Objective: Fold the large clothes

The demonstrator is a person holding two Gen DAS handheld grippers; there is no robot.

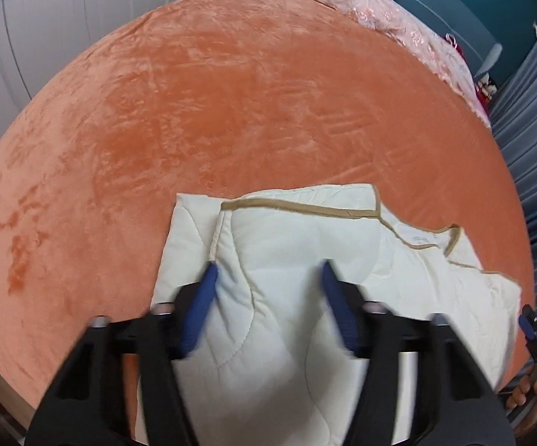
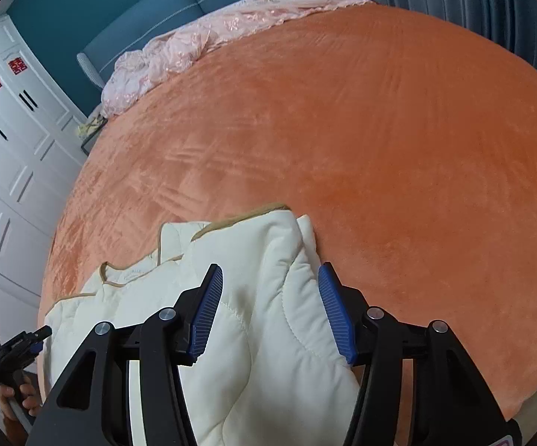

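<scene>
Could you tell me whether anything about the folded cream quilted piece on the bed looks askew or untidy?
Yes, slightly. The cream quilted piece lies folded on the orange bed cover, but its layers do not line up: the tan-trimmed edge runs crooked and steps down towards the right, leaving corners staggered. Nothing looks torn or spilled.

I faced a wide bed (image 2: 379, 156) under an orange plush cover, white wardrobes (image 2: 12, 137) left, teal headboard wall (image 2: 82, 11), grey curtains (image 1: 536, 156).

Orange bedspread (image 1: 231, 111) open beyond quilt (image 1: 287, 260); pink bedding (image 2: 194, 44) far.
</scene>
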